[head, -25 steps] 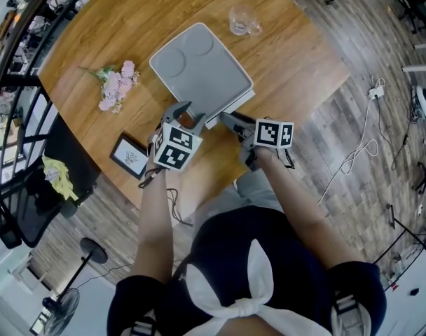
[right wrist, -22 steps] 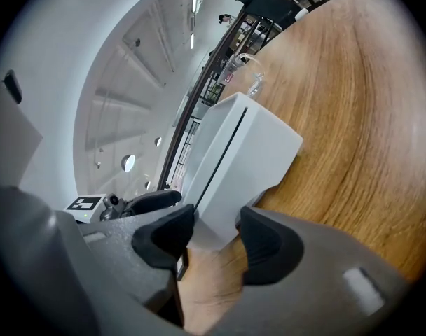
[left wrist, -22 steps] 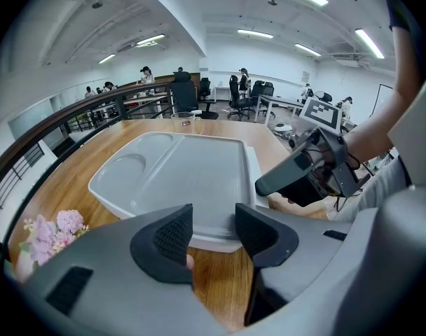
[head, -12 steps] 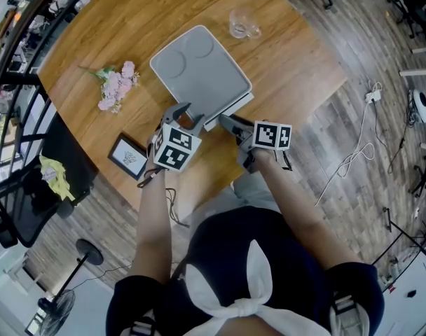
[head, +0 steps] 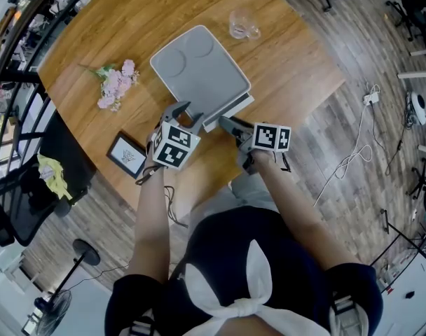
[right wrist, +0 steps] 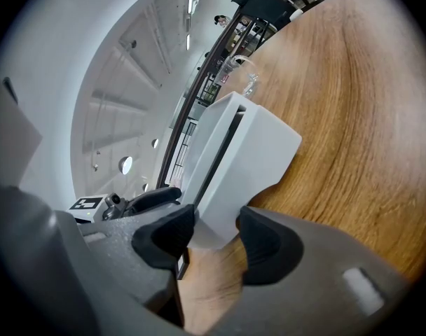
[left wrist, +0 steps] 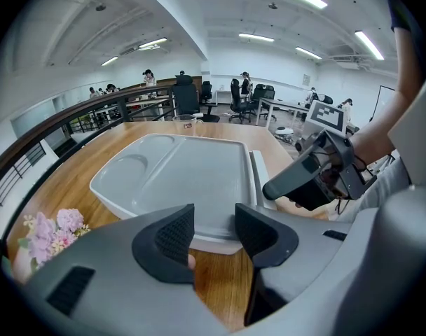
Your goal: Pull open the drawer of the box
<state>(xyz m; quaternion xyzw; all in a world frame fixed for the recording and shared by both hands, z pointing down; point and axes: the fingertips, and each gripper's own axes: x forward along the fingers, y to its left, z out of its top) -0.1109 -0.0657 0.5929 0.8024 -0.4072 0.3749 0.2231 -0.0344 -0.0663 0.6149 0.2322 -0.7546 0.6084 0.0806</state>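
The right gripper [right wrist: 214, 233] is released, its jaws standing apart astride the near corner of the box [head: 199, 68], just where the drawer [head: 230, 110] front shows as a narrow strip along the box's front edge. The pads flank the white corner without visibly pinching it. That placement reads as lining up for a grip on the drawer's end, so that a pull toward the person can slide it out. The left gripper [head: 188, 115] is released too, with only bare wood and the box's rim seen past its parted pads. It hangs just beside the box's other near corner, tilted down, probably ready to steady the body against the pull. The box sits near the middle of the round wooden table [head: 129, 19], close to the person's edge. It is a low, pale grey-white plastic case with rounded corners and two shallow round dimples pressed into its lid. The drawer juts out only slightly, a thin ledge offset from the body, so the opening has barely begun, if at all.
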